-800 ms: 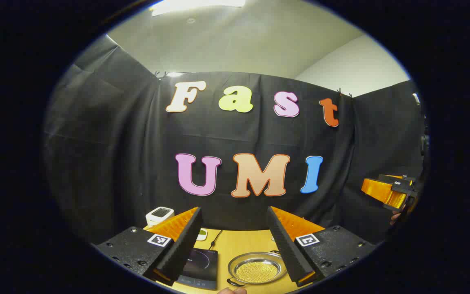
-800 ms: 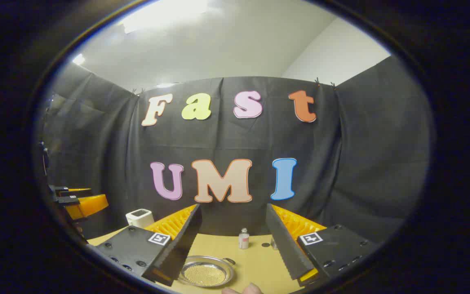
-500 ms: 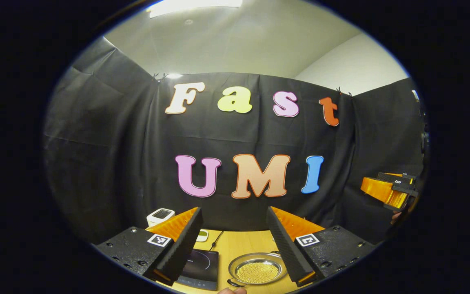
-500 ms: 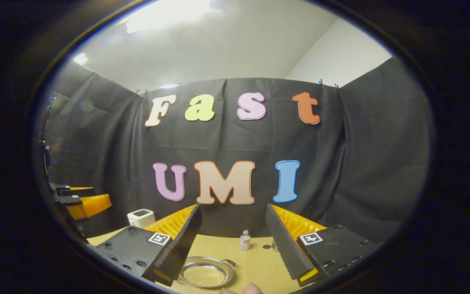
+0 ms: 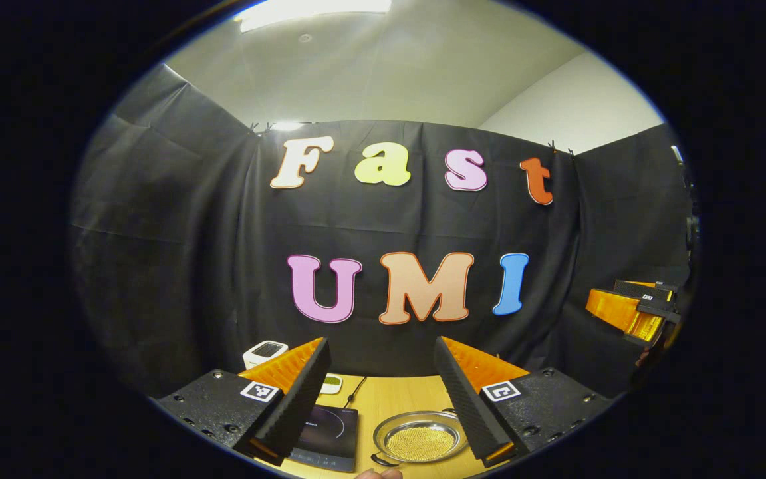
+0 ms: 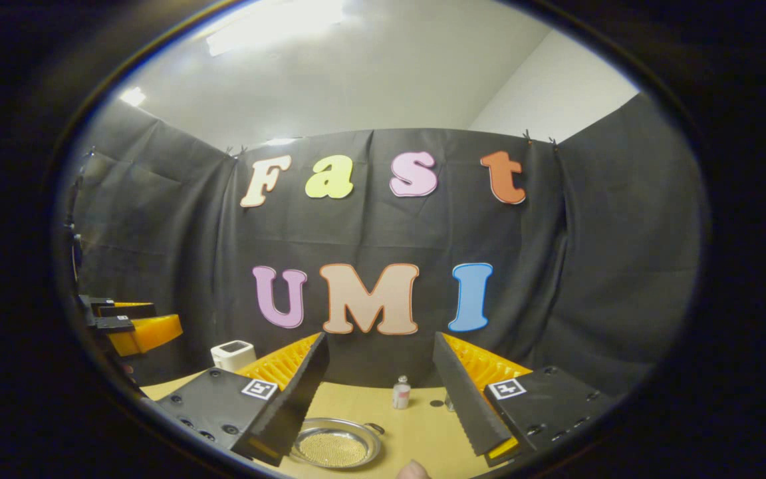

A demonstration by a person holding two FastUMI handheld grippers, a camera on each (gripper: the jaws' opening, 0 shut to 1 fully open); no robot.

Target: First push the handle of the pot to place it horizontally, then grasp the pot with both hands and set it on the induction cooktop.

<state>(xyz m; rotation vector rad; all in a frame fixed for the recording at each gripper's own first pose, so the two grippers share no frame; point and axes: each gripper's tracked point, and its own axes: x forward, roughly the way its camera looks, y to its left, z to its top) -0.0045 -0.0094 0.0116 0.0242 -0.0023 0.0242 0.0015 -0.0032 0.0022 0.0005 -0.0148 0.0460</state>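
Steel pot [image 5: 420, 440] sits right of cooktop [image 5: 327, 434], untouched; L gripper [image 5: 378, 399] & R gripper [image 6: 375, 399] both gaping, empty, held high above table [image 6: 416, 426]. Risk: pot looks shallow w/ tiny handle [image 6: 374, 426], so a hard push could skid it or spill the yellow grains inside.

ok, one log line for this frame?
left hand-held gripper: open, aloft | right hand-held gripper: open, aloft | pot: on table, beside cooktop

- Pot [image 5: 419, 440]: shallow, round, shiny metal, small side handles, golden granular contents; upright on wooden table.
- Induction cooktop [image 5: 328, 432]: flat, black, square; just left of pot, apart.
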